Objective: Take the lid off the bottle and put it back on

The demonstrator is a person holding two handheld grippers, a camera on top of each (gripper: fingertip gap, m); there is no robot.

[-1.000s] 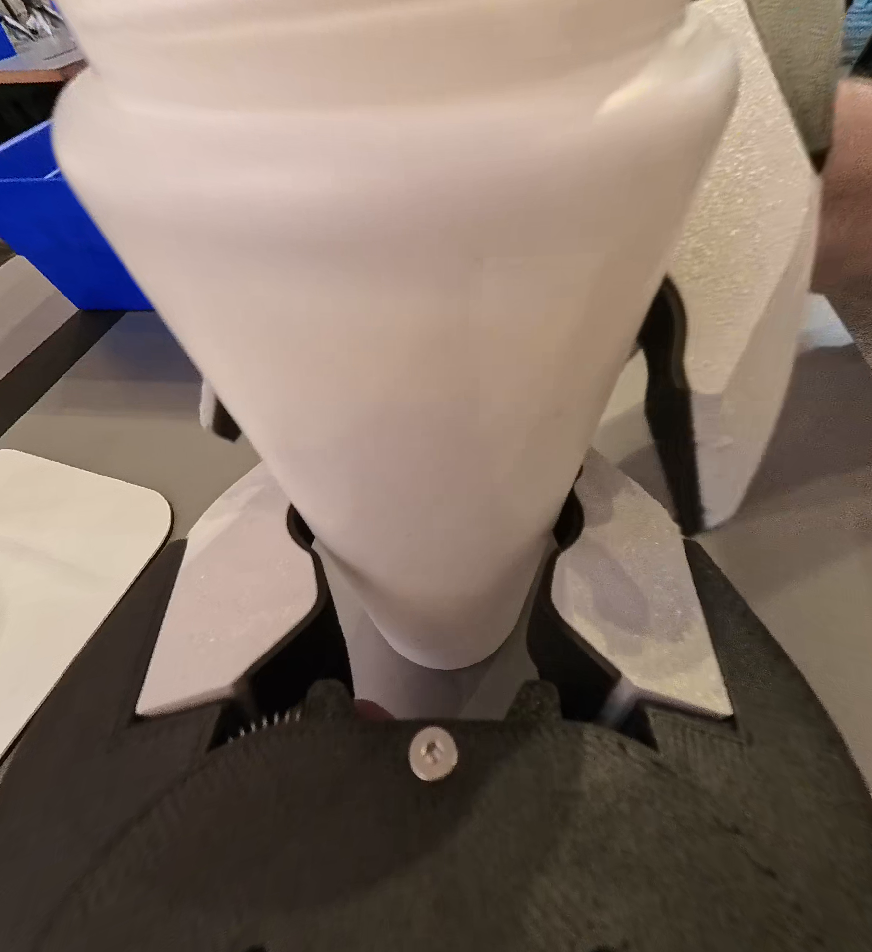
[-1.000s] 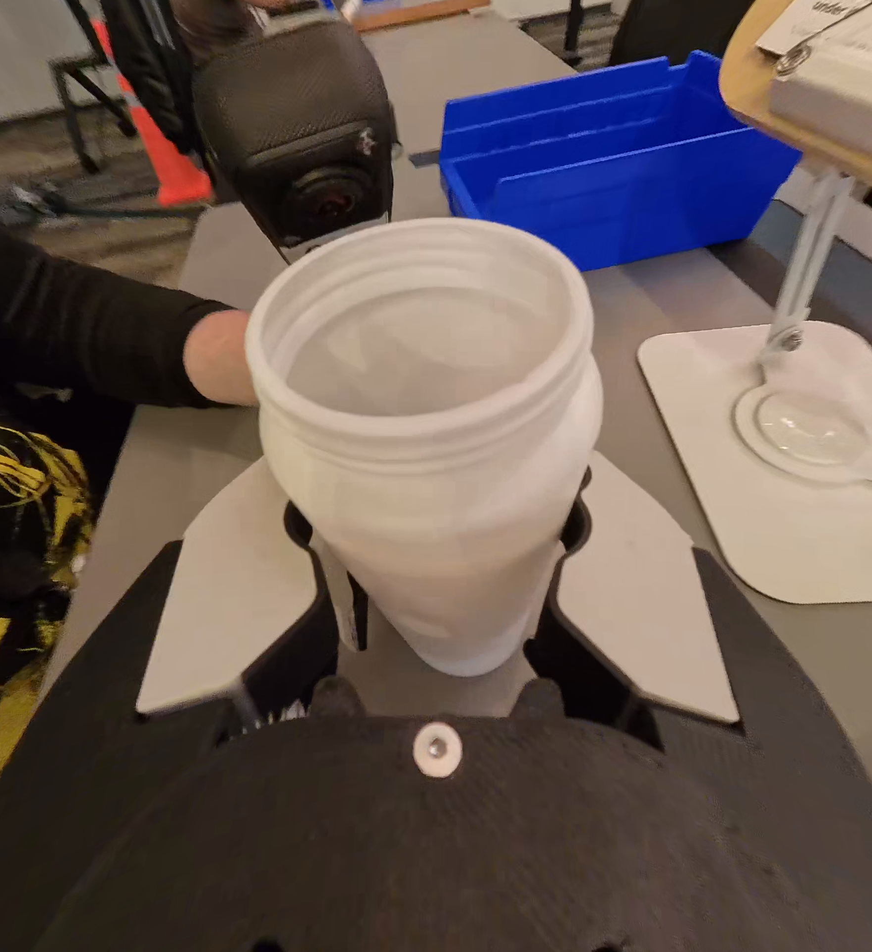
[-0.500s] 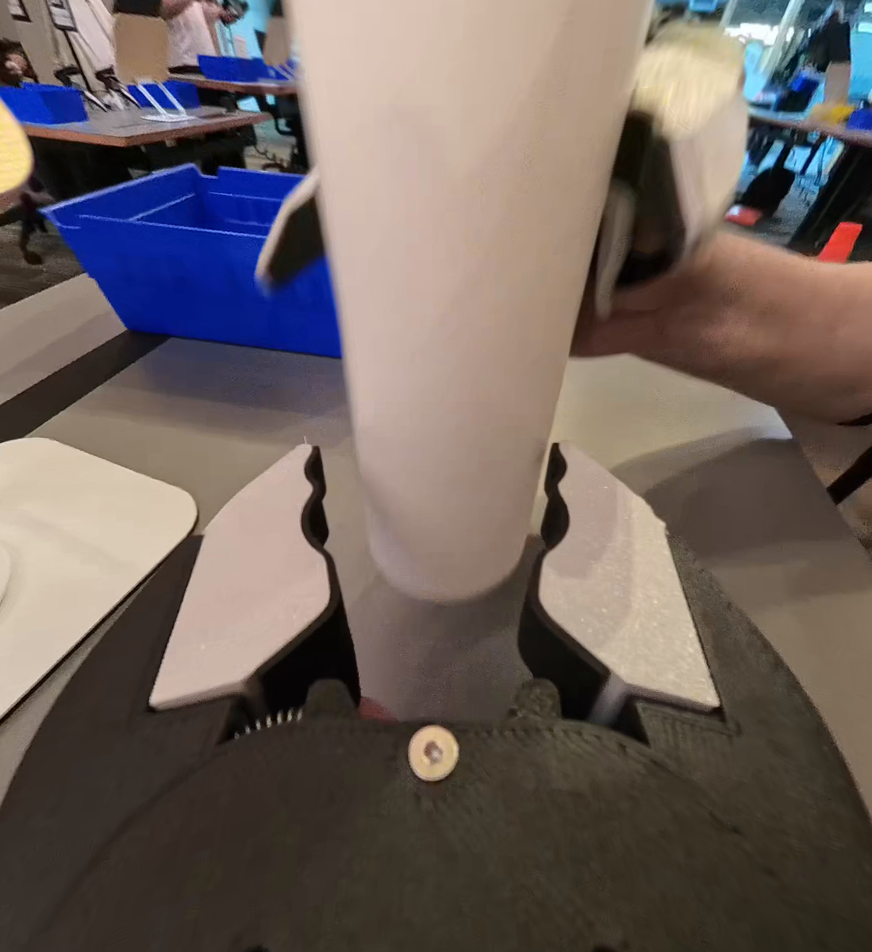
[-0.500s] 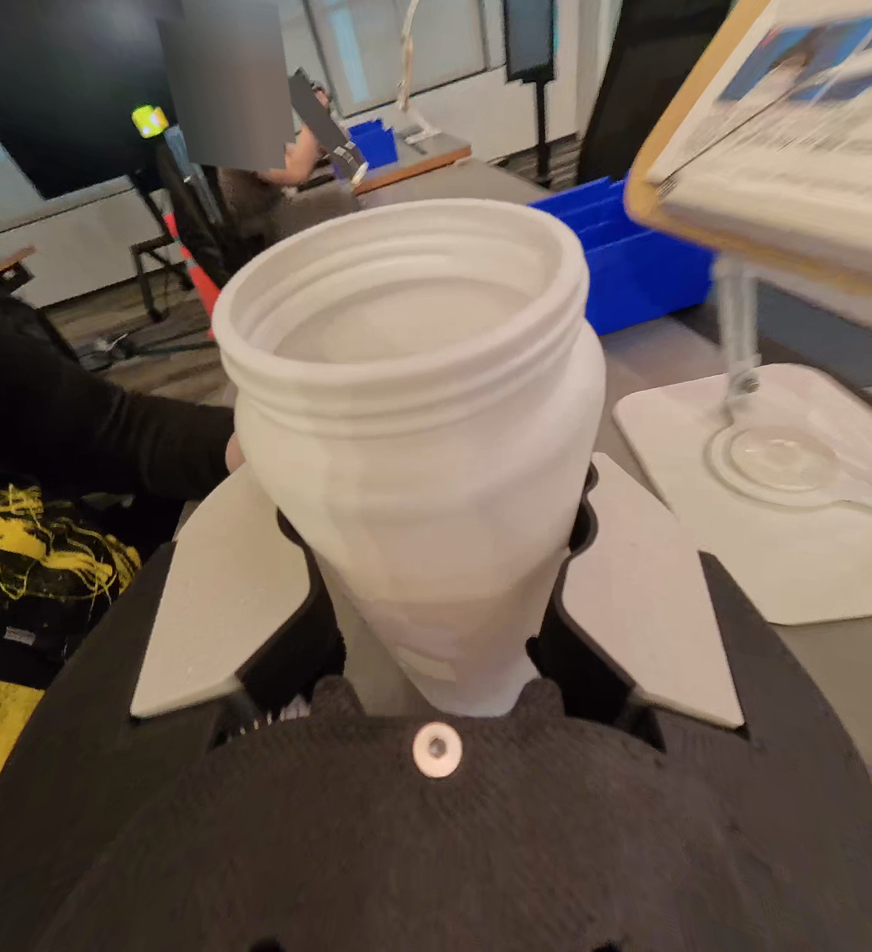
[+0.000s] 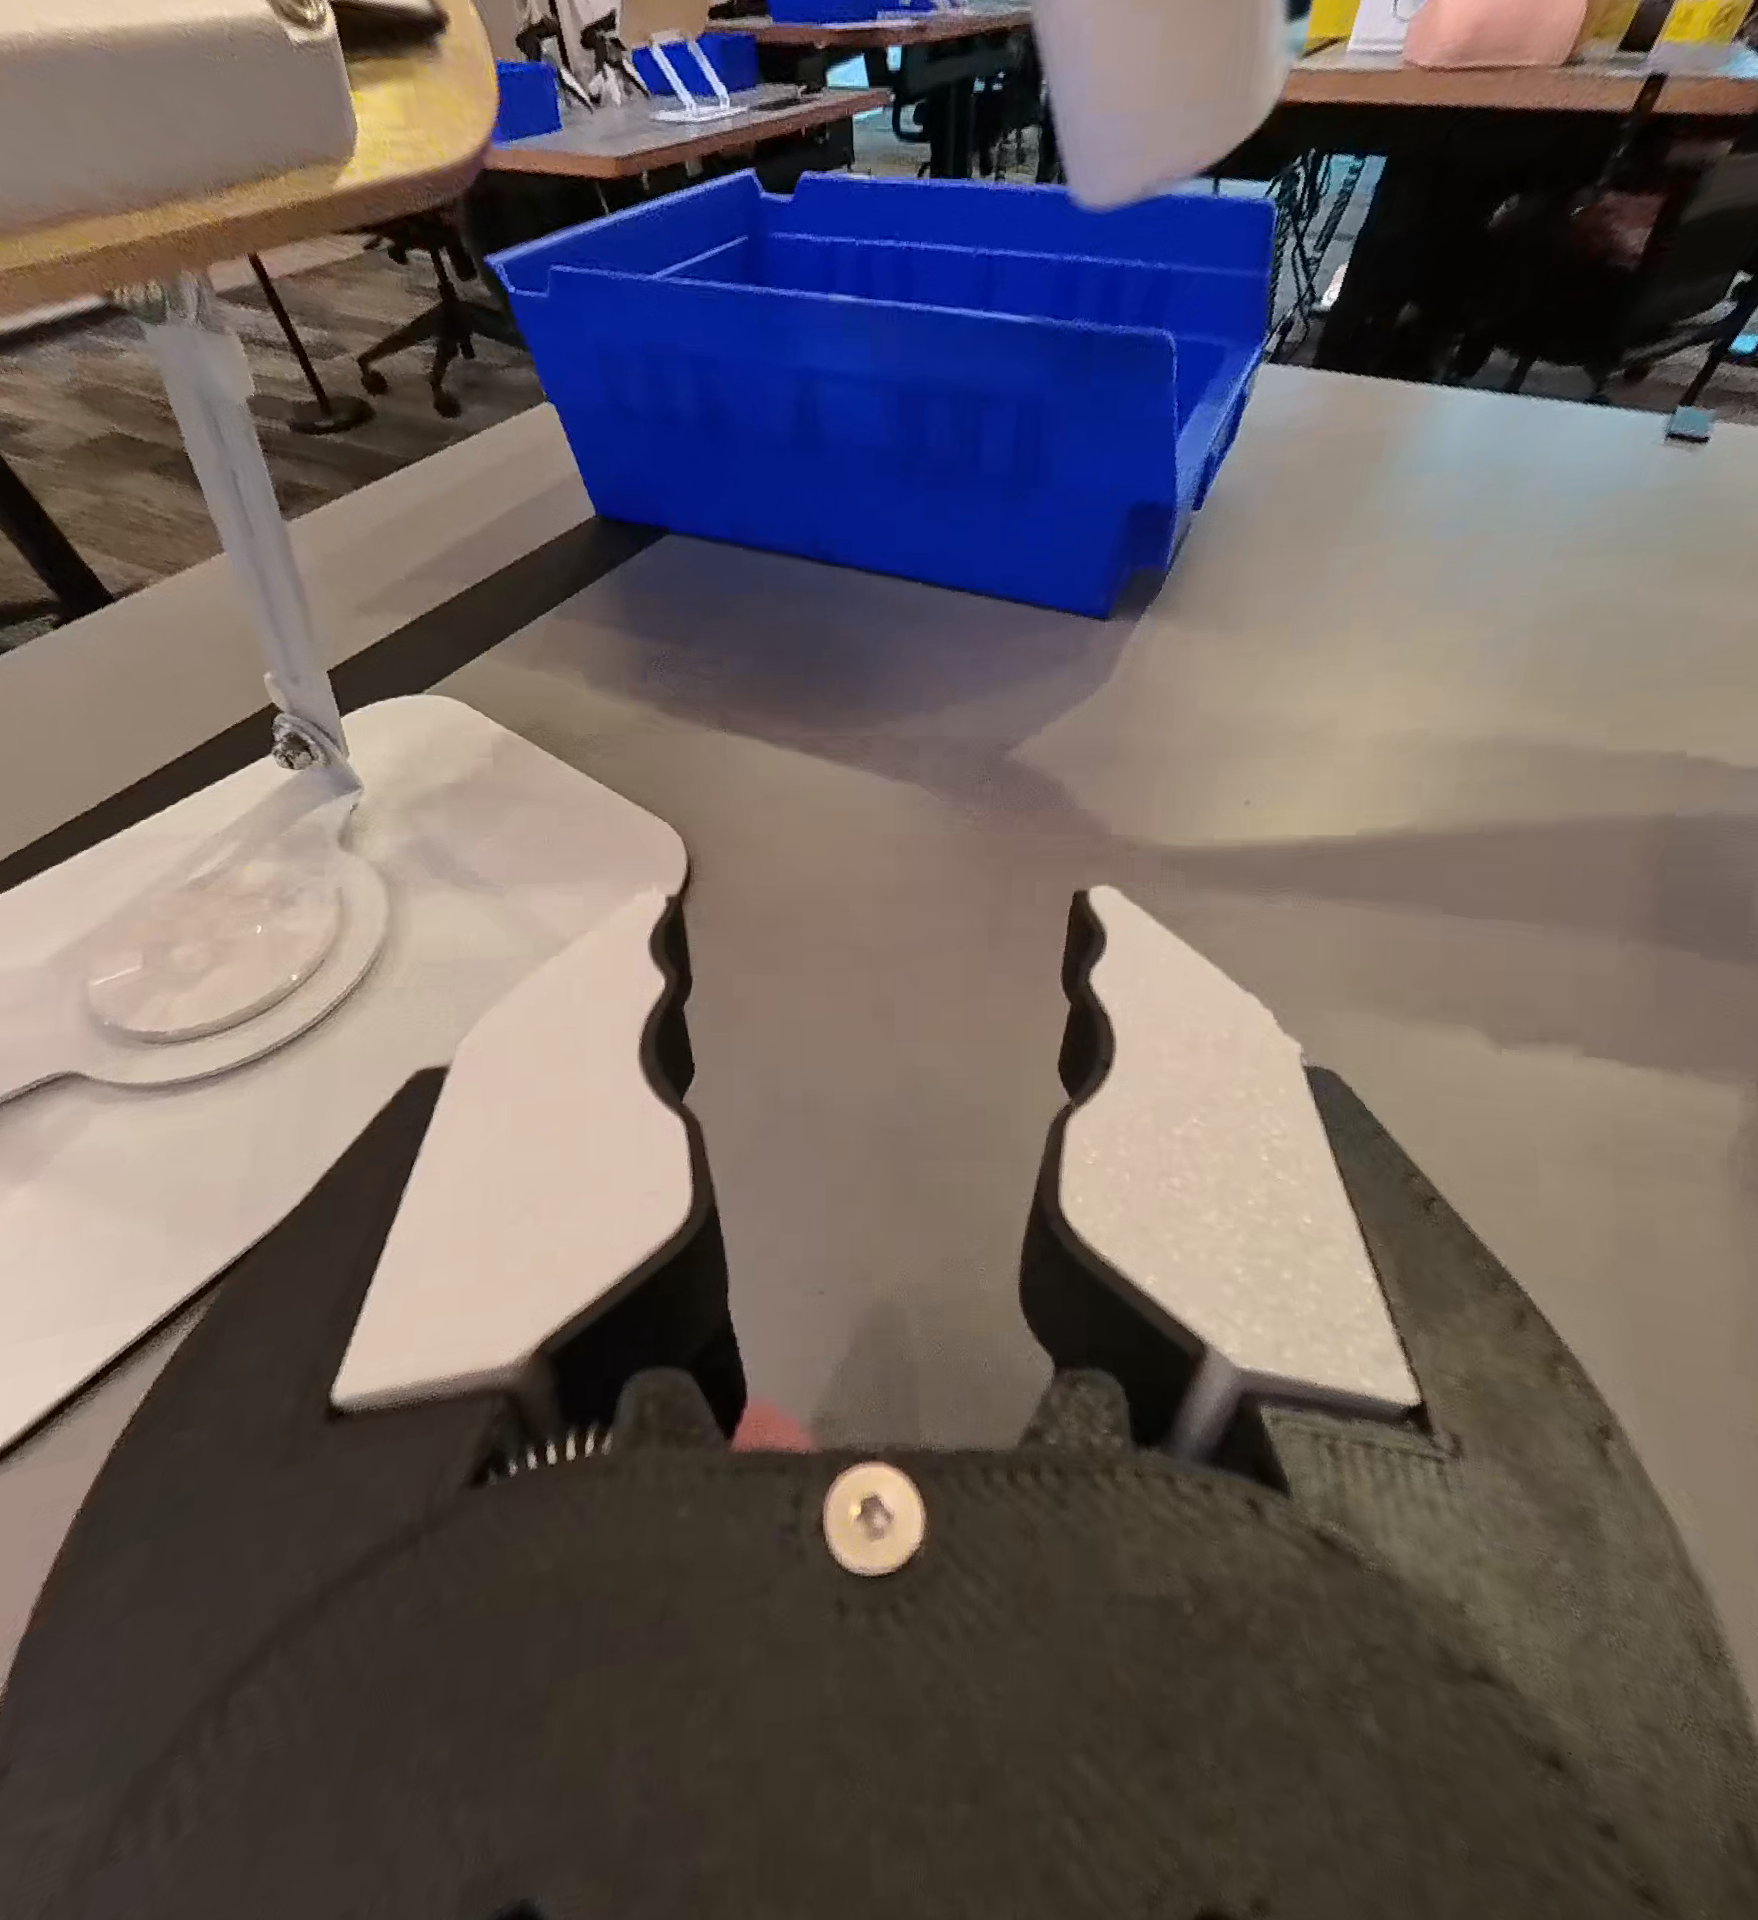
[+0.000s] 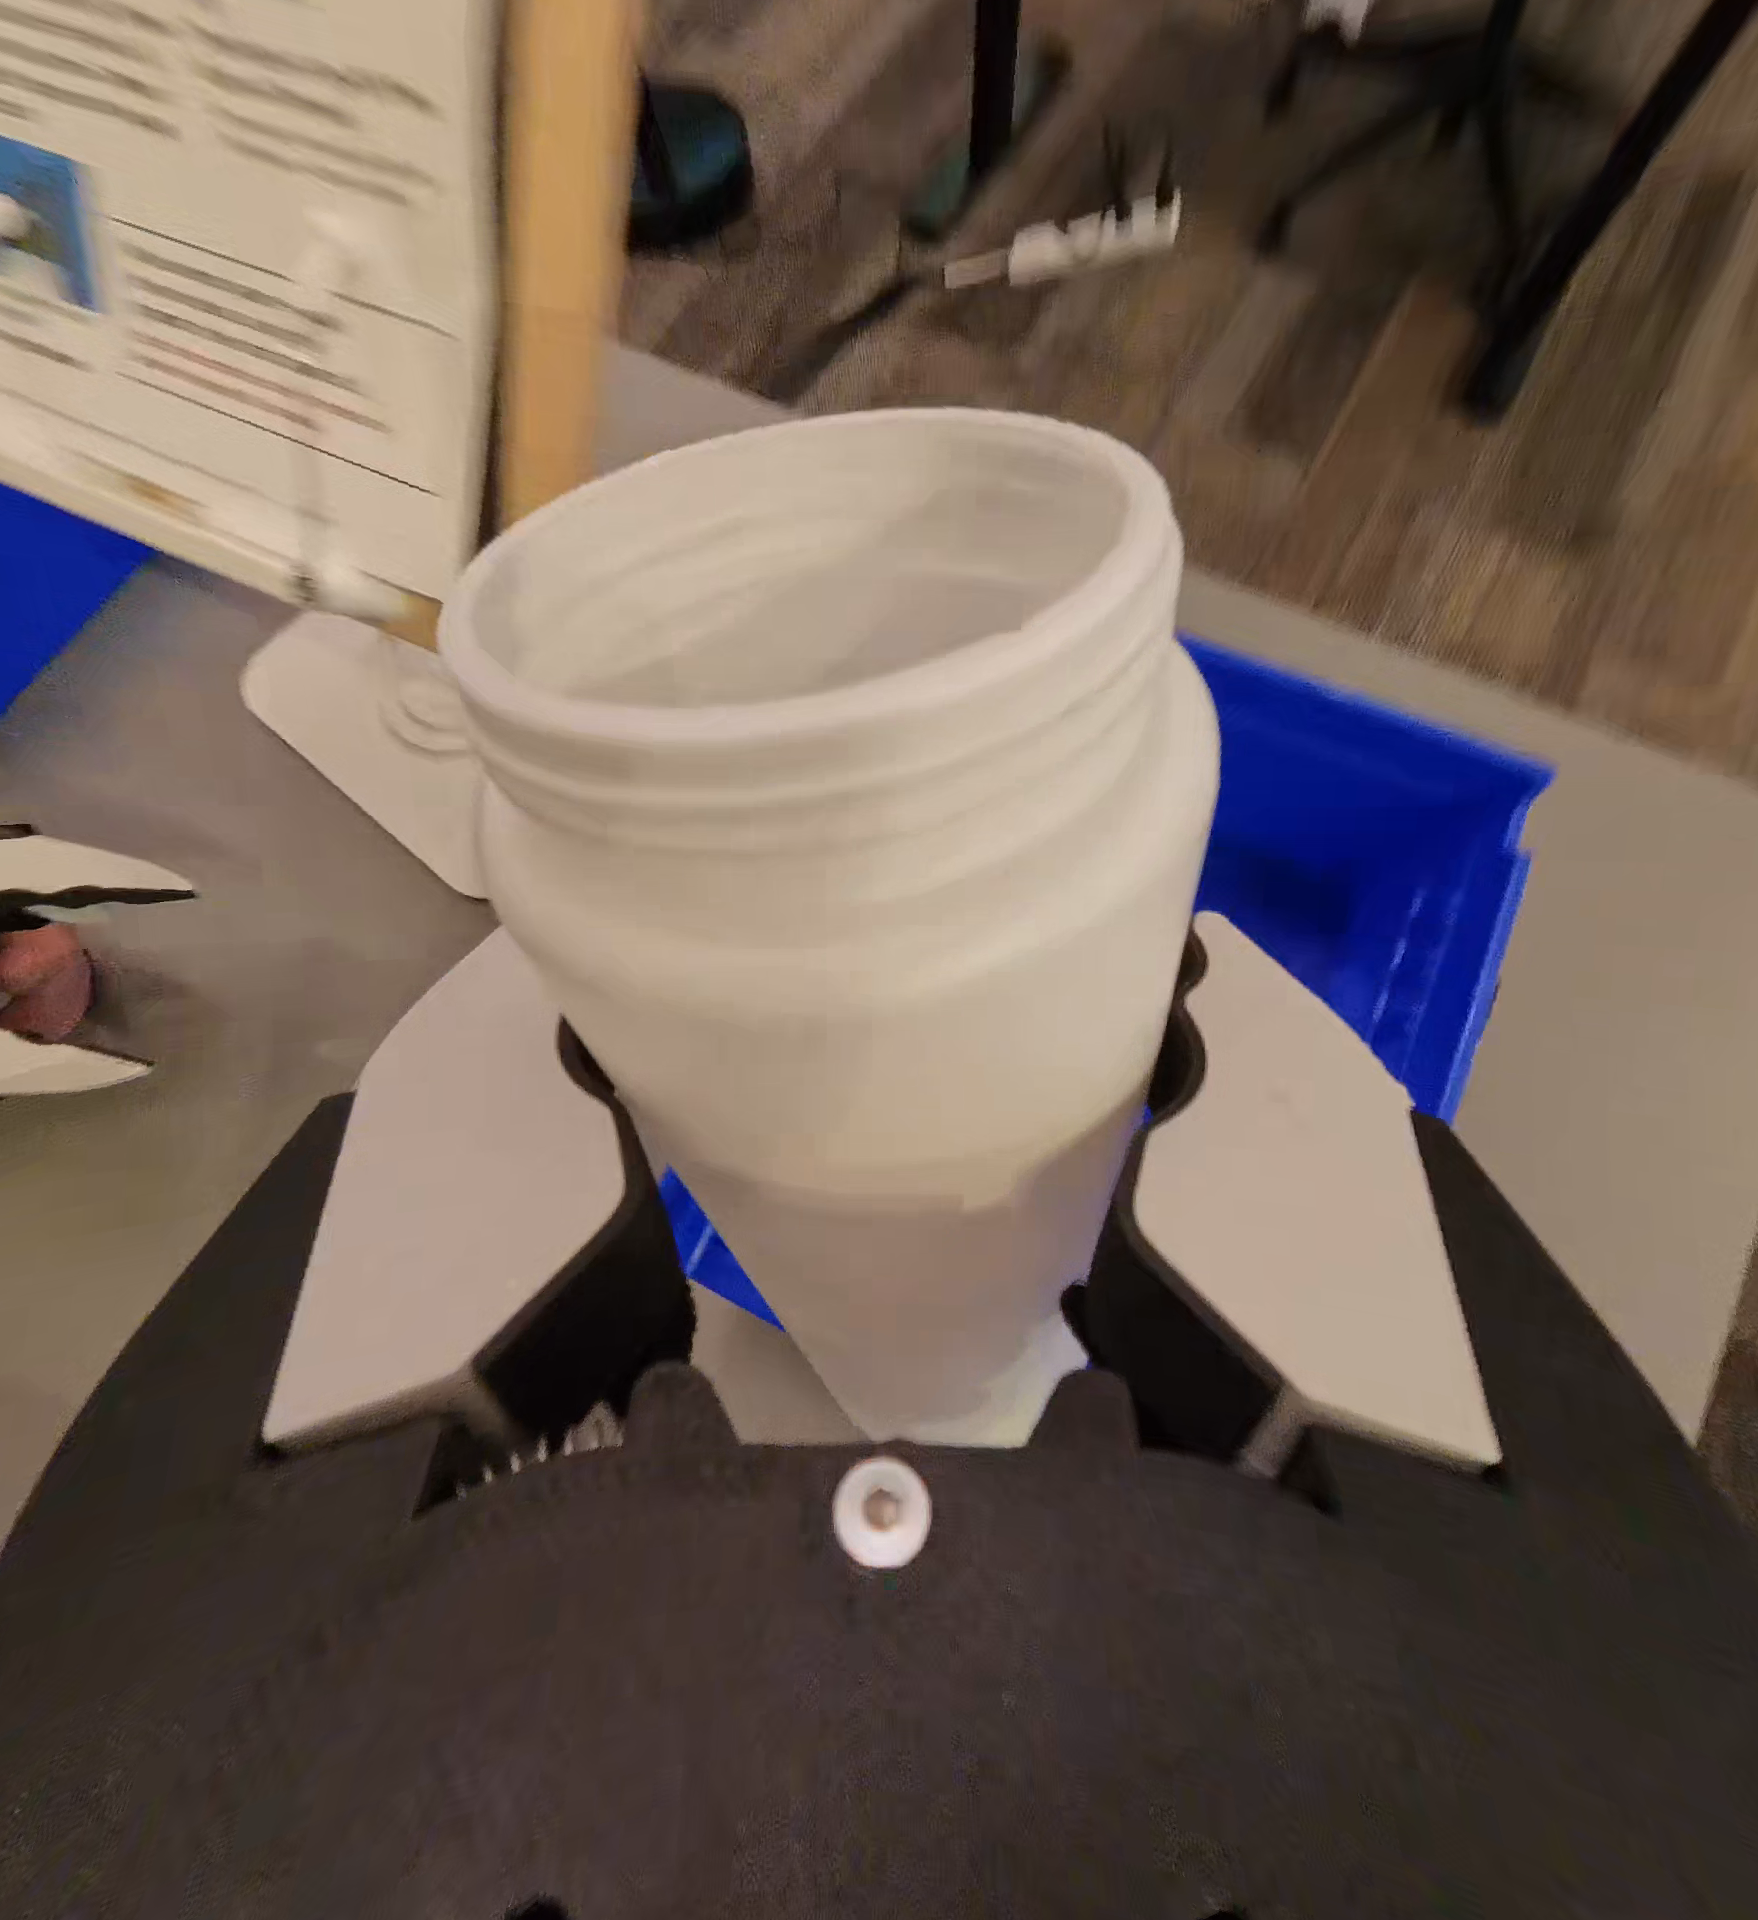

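Item: white translucent plastic bottle (image 6: 844, 883), wide threaded mouth, lid off; we hold it clamped between the fingers of our right hand-held gripper (image 6: 880, 1101), lifted off the grey desk (image 5: 1374, 644) and tilted over a blue plastic bin (image 6: 1353, 883).

Left hand-held gripper (image 5: 875, 1039): jaws apart, empty, low over the desk.

Lid: not visible.

Handling: we judge recapping needs the mouth level, lid square on threads.

My bench (image 5: 1426, 644) is grey. On it sit a blue bin (image 5: 885, 416) at the far side and, to my left, a white stand base (image 5: 501, 831) holding a clipboard overhead.
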